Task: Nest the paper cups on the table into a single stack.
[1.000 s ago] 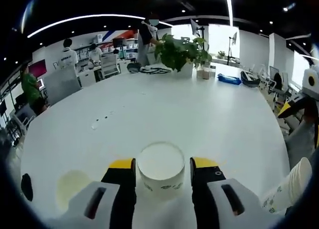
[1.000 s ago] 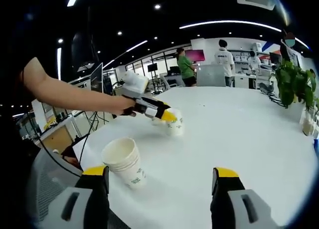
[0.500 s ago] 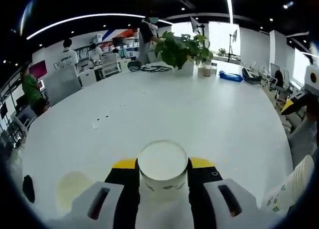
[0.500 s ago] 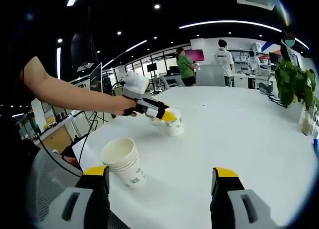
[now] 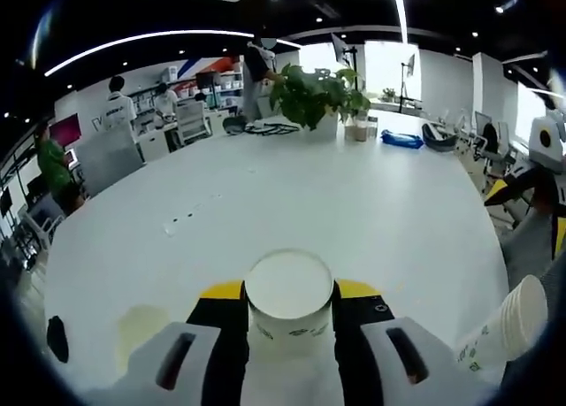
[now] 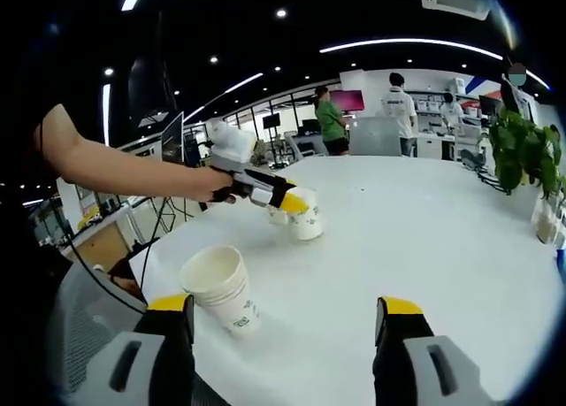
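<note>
Since a second ago the left gripper (image 5: 289, 310) has closed on a paper cup (image 5: 288, 295) and lifted it slightly off the white table (image 5: 354, 203), while the right gripper (image 6: 287, 331) hangs open near a stack of cups (image 6: 223, 287), with a potted plant (image 5: 311, 96) beyond.

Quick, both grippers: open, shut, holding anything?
Left gripper: shut on a single paper cup.
Right gripper: open, holding nothing.
</note>
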